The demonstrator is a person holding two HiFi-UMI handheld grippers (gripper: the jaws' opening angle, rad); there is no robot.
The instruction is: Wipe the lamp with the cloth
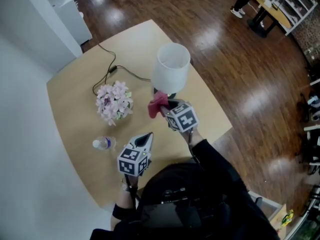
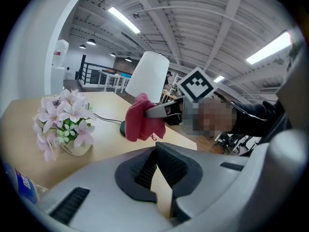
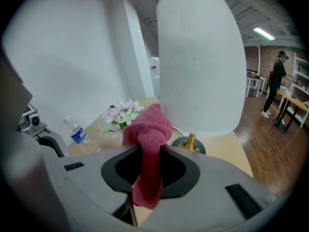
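Head view: right gripper clamped on the pink cloth, just below the lamp shade; left gripper nearer the body, pinched together, holding nothing.

Left gripper view: ahead of and above those empty jaws, cloth hanging before the lamp's stem.

Right gripper view: shade directly beyond the cloth, contact impossible to confirm. Best done by raising the wad onto the shade, pressing lightly, stroking around without tipping; steadying with the left probably wise.

Counted: one lamp, one cloth, one flower pot, one bottle, two grippers.
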